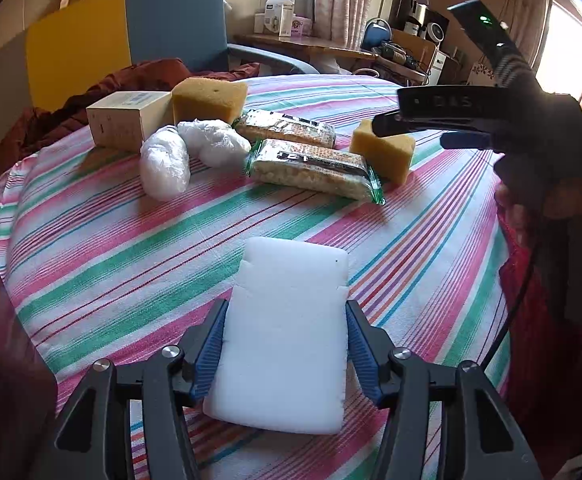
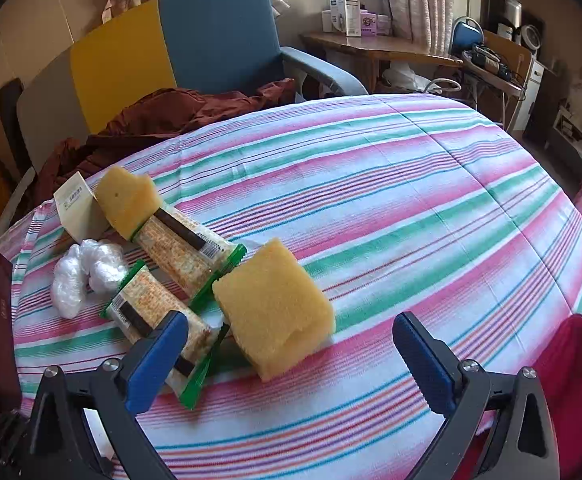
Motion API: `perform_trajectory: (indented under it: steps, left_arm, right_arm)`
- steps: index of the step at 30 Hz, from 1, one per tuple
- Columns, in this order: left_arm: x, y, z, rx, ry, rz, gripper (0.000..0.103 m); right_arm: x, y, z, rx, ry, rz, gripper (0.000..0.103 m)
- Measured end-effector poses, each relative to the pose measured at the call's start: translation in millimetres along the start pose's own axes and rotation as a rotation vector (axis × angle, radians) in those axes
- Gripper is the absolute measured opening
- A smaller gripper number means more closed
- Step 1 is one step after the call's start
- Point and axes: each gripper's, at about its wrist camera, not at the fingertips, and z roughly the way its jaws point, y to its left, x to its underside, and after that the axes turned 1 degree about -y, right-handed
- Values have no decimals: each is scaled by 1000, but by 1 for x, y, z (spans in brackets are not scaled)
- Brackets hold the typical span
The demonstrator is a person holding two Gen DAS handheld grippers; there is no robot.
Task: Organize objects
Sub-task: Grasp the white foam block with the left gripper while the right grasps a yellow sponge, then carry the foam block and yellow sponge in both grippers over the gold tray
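We've got the white foam block [image 1: 287, 340] clamped between our left gripper [image 1: 287, 344] fingers, blue pads pressing both its sides above the striped bench [image 1: 91, 248]. Our right gripper [image 2: 291, 356] fingers stand wide apart, holding nothing; the yellow sponge [image 2: 275, 304] lies just ahead between them, the cracker packet [image 2: 159, 312] beside the left finger, the plastic-wrapped bundles [image 2: 87, 272] further left.

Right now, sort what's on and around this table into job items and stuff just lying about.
Job items: white sponge held in the left gripper; two yellow sponges; two cracker packs; two plastic-wrapped bundles; white box.

Lying about: red cloth; blue chair; cluttered side desk.
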Motion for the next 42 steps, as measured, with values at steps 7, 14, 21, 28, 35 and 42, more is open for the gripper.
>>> perform_trajectory:
  steps: [7,14,21,28,35,42]
  left_arm:
    - [1,5,-1,21,-17,-26,59]
    - [1,3,4,14,-36,-23,59]
    - [1,5,3,31,-44,-37,59]
    - [1,4,3,20,-46,-27,59]
    - [2,2,4,3,-48,-10,58]
    - [-1,2,1,-8,-38,-29,57]
  right_arm:
    - [-2,10,10,-7,9,-48,103]
    - [-4,3,19,6,29,-33,101]
    - [-1,8,36,6,84,-58,75]
    - [0,14,33,-1,100,-90,62]
    - [-7,-1,18,41,74,-18,62]
    - [-19,-1,-6,29,-26,3,62]
